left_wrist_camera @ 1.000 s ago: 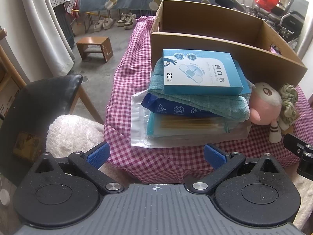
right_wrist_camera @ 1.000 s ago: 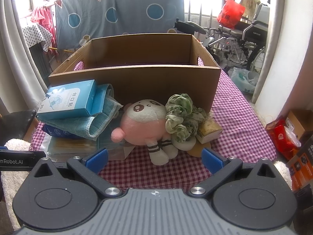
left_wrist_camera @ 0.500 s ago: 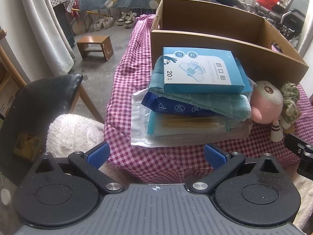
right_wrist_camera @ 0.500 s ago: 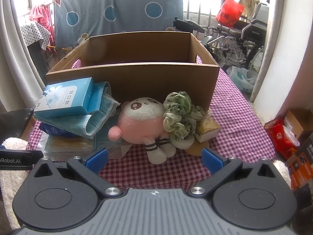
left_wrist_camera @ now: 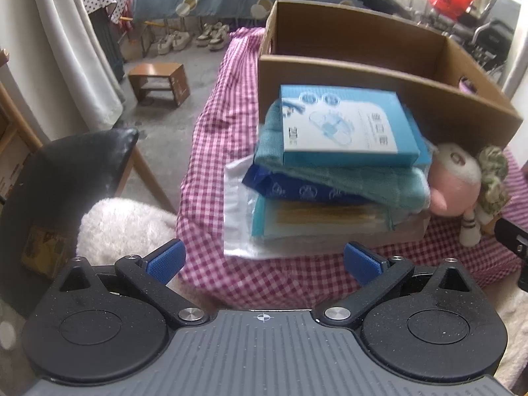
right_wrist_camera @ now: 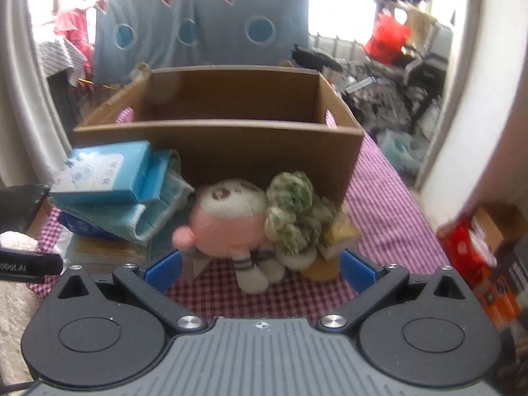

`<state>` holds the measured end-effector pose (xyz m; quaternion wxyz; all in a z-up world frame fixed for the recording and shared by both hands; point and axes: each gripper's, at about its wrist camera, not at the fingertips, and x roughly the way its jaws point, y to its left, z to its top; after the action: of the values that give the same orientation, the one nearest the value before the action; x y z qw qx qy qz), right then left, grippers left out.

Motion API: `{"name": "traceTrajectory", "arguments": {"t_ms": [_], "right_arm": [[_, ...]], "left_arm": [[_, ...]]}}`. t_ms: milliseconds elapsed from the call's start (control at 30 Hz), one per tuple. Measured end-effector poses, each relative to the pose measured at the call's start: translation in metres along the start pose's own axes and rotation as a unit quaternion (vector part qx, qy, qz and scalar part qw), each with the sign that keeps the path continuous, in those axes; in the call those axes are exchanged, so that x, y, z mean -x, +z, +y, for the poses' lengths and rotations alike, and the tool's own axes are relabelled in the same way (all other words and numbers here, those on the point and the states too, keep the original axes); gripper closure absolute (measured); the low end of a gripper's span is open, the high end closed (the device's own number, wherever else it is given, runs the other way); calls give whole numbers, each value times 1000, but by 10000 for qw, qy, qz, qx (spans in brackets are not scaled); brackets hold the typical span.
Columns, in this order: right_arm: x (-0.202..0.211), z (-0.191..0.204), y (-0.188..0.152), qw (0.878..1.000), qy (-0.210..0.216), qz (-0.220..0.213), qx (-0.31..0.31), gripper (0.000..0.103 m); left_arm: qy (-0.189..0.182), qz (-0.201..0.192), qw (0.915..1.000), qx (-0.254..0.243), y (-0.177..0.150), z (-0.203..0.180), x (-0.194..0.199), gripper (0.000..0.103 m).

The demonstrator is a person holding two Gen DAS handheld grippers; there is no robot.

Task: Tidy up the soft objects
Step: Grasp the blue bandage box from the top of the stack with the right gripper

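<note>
Cardboard box (right_wrist_camera: pixel 217 151) takes up the far half of the checkered tablecloth (left_wrist_camera: pixel 211 145), open on top, and all the soft stuff is jammed against its near wall. Both grippers hang just off the table's near edge with jaws spread wide and nothing in them: left gripper (left_wrist_camera: pixel 262 260) faces the stack, right gripper (right_wrist_camera: pixel 260 270) faces the pink plush toy (right_wrist_camera: pixel 231 221). The stack, top down, is a light blue box (left_wrist_camera: pixel 343 128), a folded teal towel (left_wrist_camera: pixel 359 178), a dark blue packet (left_wrist_camera: pixel 297 189) and flat clear-wrapped packs (left_wrist_camera: pixel 316 221) whose corner reaches almost to the cloth's front drop. The plush touches the towel on one side and a green scrunchie (right_wrist_camera: pixel 290 211) on the other, with a yellowish block (right_wrist_camera: pixel 340 234) tucked just beside the scrunchie. Bare cloth runs along the box's right side in the right wrist view. Only the left wrist view shows the black chair (left_wrist_camera: pixel 66 178) with its white fuzzy cushion (left_wrist_camera: pixel 122 224) and the wooden stool (left_wrist_camera: pixel 158 82) on the floor. Only the right view shows the red packaging (right_wrist_camera: pixel 468 247) off the table. Both views are a bit blurred.
</note>
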<state>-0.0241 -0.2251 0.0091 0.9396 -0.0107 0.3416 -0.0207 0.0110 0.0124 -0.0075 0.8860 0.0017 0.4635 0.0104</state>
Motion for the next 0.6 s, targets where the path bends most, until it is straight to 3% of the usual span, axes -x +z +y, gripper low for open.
{"name": "traceTrajectory", "arguments": {"t_ms": [67, 200, 400, 567, 600], "right_arm": [[8, -5, 4, 9993, 157, -334, -7, 0], [20, -21, 16, 9914, 856, -970, -191, 0], [3, -18, 47, 9800, 1625, -1094, -363, 0], [-17, 3, 66, 9677, 2286, -979, -422, 10], [-22, 7, 67, 9664, 2373, -894, -412, 17]], "left_arm": [[-195, -157, 9997, 51, 2, 6, 2, 0], [-686, -636, 9953, 240, 7, 21, 8, 0], [-1442, -1403, 9795, 120, 17, 32, 10, 0], [-1563, -1473, 9763, -272, 28, 24, -2, 0], [-1577, -1425, 9765, -365, 28, 23, -5, 0]]}}
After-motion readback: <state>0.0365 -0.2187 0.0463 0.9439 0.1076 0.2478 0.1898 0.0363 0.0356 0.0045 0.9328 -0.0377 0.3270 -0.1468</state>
